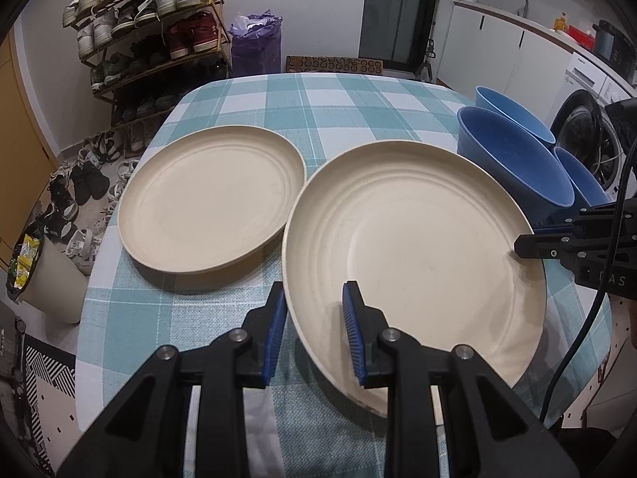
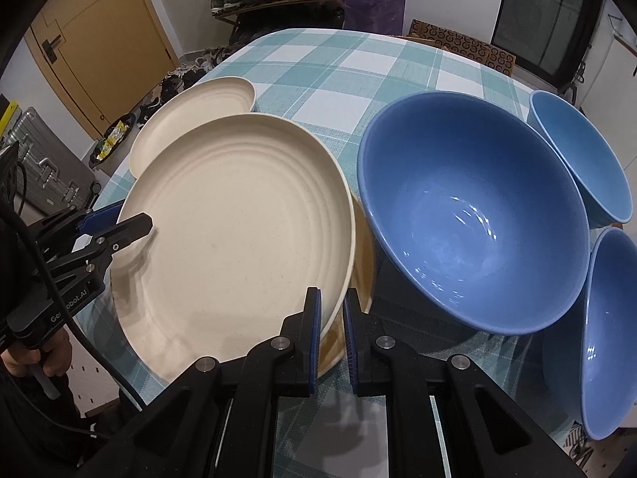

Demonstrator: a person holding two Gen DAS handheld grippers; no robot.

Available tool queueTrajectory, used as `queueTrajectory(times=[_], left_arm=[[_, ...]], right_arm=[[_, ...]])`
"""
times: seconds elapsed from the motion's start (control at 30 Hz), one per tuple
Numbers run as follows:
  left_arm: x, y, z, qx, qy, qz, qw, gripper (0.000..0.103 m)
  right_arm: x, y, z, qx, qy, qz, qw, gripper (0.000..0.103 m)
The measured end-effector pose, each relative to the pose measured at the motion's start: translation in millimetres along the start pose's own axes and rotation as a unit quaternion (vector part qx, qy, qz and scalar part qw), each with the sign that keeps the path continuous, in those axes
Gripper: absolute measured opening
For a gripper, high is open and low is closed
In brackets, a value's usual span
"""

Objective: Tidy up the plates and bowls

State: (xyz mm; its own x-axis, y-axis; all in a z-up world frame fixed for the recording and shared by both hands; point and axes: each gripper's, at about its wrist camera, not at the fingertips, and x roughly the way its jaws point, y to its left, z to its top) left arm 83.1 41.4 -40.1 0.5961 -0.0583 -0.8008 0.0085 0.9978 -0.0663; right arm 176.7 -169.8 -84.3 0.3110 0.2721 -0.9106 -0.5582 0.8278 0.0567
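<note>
A cream plate (image 1: 418, 247) (image 2: 239, 231) hangs just above the checked tablecloth (image 1: 318, 99), gripped from both sides. My left gripper (image 1: 314, 326) (image 2: 131, 225) is shut on its near-left rim, one finger inside the plate and one outside. On the opposite rim my right gripper (image 2: 332, 326) (image 1: 529, 243) is shut too. A tan rim (image 2: 364, 255) of something flat shows under the held plate. A second cream plate (image 1: 211, 199) (image 2: 195, 119) lies flat to the left. Beside the held plate stands a large blue bowl (image 2: 469, 215) (image 1: 513, 159), with two smaller blue bowls (image 2: 577, 159) (image 2: 609, 330) crowded behind it.
A shoe rack (image 1: 147, 32) and a purple bag (image 1: 256, 44) stand beyond the table's far edge. On the floor at the left are a bin (image 1: 40, 271) and loose shoes. A washing machine (image 1: 589, 131) is at the right. A person's hand (image 2: 43, 358) holds the left gripper.
</note>
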Motion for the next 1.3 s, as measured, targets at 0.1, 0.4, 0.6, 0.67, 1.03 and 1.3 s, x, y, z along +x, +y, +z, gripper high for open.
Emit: queueTrajectory(times=[0.1,0.4,0.6,0.67,1.03,1.3], left_arm=[[2.5,-3.0,0.1,0.003,0.0,-0.003,1.0,0.026],[8.5,-8.8,-0.3,0.013,0.003,0.0,0.9999,0.026],[12.7,-10.2,-3.2,0.018,0.006,-0.001,0.9998,0.026],[14.2,-10.8,-3.8,0.02,0.008,0.0,0.9998,0.026],[15.3,-15.7,-6.7,0.038,0.004,0.013,0.9992,0.028],[15.2,-20.5,-8.2,0.055,0.006,0.02,0.9983,0.032]], right_arm=[[1.3,-3.0,-0.6,0.003,0.003,-0.005,1.0,0.011],[6.3,-7.0,-3.8,0.001,0.012,-0.018,1.0,0.011],[10.6,-7.5,-3.8,-0.001,0.017,-0.026,1.0,0.011],[12.3,-7.4,-3.5,-0.003,0.019,-0.029,0.999,0.011],[21.1,-2.7,-0.4,-0.016,0.027,-0.046,0.998,0.012],[22.6,-3.5,-0.2,-0.018,0.035,-0.047,0.998,0.012]])
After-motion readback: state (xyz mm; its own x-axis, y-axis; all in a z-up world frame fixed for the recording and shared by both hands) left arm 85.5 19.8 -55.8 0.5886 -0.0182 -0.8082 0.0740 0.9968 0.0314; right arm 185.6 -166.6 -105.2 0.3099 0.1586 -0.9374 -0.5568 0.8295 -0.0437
